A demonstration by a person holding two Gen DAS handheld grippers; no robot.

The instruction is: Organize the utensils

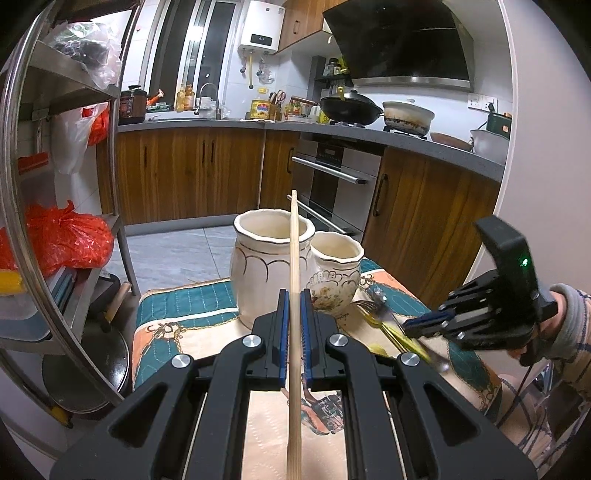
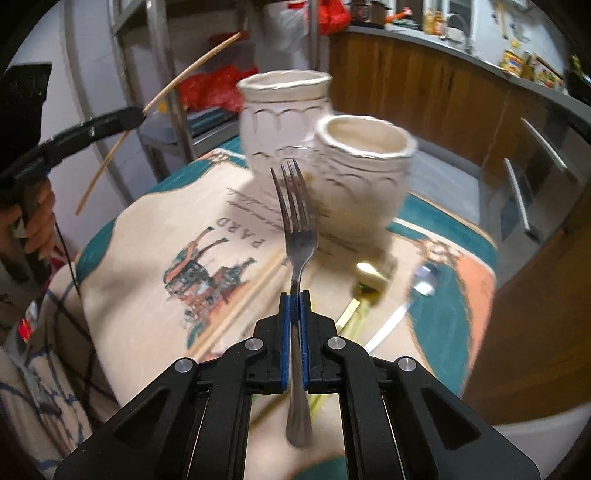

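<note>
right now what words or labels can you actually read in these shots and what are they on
"PARD", seen upside down, printed on the tablecloth beside the horse picture.
Cursive line on the tablecloth, near the smaller jar: too blurred to read.
Display on the white water heater: too small to read.
Label on the yellow oil bottle: too small to read.
Nothing readable on the fork or chopstick.

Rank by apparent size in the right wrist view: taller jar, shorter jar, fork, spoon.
1-2. Shorter jar and taller jar: alike, shorter one nearer.
3. Fork, inflated by nearness, clamped in the right gripper.
4. Spoon, blurred.
</note>
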